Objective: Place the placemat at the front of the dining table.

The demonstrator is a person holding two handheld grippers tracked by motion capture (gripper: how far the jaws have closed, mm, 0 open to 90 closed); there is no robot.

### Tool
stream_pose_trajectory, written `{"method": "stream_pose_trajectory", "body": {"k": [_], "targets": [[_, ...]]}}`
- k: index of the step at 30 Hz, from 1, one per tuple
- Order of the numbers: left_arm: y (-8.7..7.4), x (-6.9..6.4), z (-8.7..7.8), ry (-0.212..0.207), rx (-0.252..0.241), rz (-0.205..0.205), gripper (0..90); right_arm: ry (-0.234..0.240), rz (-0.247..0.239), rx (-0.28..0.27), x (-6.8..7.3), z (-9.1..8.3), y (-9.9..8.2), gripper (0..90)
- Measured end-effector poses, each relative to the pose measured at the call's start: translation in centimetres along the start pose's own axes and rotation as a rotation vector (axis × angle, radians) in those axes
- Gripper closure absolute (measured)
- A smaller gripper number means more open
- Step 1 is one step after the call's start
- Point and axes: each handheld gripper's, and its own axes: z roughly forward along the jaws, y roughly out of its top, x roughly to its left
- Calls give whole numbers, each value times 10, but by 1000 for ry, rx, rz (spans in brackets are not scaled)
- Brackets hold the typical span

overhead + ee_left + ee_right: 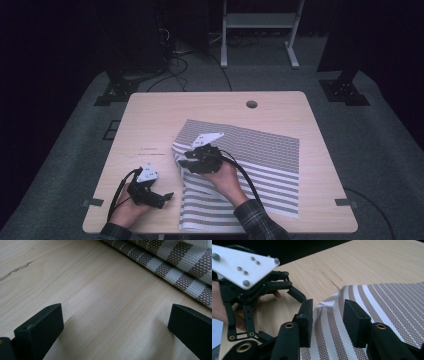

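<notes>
Your right gripper point(328, 315) has its jaws part-way open over a raised fold of the striped placemat point(250, 160). The weave rises into the gap between the pads, but neither pad presses on it, so nothing is held. Your left gripper point(112, 322) stands with its jaws wide apart on bare wood, nothing between them, just short of the placemat's left border.

What can go wrong starts at that fold. It is a stiff woven bulge, not a crease, so if you lift away now it will likely spring flat and the folded-over corner will slide out of line. If you close again, the right jaws may catch only the top layer, and a pull would then drag the whole placemat across the table point(150, 120) toward its front edge, where the near end already lies close to the rim. Your left gripper is near enough in the right gripper view that a sweep to the left could knock the two together.

The placemat lies on the right half of the table, from near the middle down to the front edge. It is skewed: its long axis runs roughly from the table's front-left toward the right edge, with the stripes running along that axis. Its upper left corner is lifted and buckled under your right gripper, and the rest lies flat.
</notes>
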Motion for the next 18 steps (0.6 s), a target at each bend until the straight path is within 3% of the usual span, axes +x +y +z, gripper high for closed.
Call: {"method": "stream_pose_trajectory", "body": {"k": [8, 18], "targets": [[0, 0, 0, -1, 1, 0, 0, -24, -8, -17, -2, -25, 1, 550], [0, 0, 0, -1, 2, 2, 0, -94, 3, -5, -15, -65, -17, 521]]}}
